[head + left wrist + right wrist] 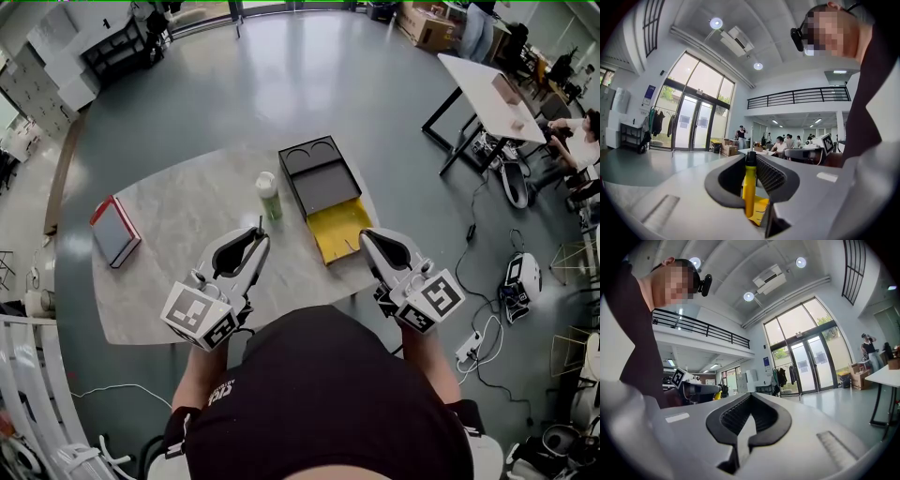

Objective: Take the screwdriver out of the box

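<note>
1 screwdriver [749, 187], clearest: left gripper view.

The person wears a black top [328, 394] with small white print [220, 394] at its eight o'clock edge. The left gripper [255, 236] and right gripper [368, 238] are pale grey with black ribbed jaws, each bearing a black-and-white marker cube [200, 317].

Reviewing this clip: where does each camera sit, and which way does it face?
Head view: on the person's head, looking steeply down at the table, box, left gripper, right gripper and the person's shirt.
Left gripper view: on the left gripper, looking level along jaws closed on the screwdriver toward the glass doors; torso at right.
Right gripper view: on the right gripper, looking level along shut, empty jaws toward the doors; torso at left.
Shared: each gripper view shows the other gripper and the doors.
</note>
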Demonstrator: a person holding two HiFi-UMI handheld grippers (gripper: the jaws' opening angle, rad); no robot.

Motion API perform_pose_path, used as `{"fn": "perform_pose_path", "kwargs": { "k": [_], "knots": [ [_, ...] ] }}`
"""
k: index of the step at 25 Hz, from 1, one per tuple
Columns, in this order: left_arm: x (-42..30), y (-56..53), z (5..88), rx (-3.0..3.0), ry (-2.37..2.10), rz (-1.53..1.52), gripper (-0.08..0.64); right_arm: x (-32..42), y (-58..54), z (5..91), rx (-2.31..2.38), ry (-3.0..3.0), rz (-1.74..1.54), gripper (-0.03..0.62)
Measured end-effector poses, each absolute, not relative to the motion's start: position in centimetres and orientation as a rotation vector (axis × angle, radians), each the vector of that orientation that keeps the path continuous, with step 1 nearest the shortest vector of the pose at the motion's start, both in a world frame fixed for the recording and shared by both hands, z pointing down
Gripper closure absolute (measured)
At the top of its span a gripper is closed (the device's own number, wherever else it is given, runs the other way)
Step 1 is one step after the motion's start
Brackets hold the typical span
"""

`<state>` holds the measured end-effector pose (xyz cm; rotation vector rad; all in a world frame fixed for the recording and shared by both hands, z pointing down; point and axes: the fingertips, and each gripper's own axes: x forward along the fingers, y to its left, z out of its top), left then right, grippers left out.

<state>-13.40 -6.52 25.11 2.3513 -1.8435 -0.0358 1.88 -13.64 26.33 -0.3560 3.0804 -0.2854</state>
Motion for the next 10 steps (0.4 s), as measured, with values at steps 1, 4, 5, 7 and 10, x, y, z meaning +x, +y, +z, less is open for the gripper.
{"fn": "perform_pose_path", "kwargs": {
  "k": [1, 4, 5, 7, 10],
  "knots": [
    [-13.43, -6.50, 25.06, 2.351, -1.843, -0.039, 0.489, 1.82, -13.59, 26.31, -0.356, 3.081, -0.283, 0.581],
    [-13.53, -6.47, 25.13, 2.349, -1.844, -0.038, 0.489, 1.72, -13.43, 26.43, -0.358, 3.084, -0.279, 0.581],
    [-13.57, -6.48, 25.21, 2.347, -1.844, -0.037, 0.489, 1.73, -13.39, 26.47, -0.361, 3.086, -0.278, 0.581],
    [-13.62, -6.59, 25.33, 2.344, -1.843, -0.034, 0.489, 1.85, -13.43, 26.46, -0.367, 3.086, -0.277, 0.581],
    [-13.61, -6.79, 25.46, 2.339, -1.844, -0.030, 0.490, 2.13, -13.54, 26.44, -0.377, 3.087, -0.276, 0.581]
  ]
}}
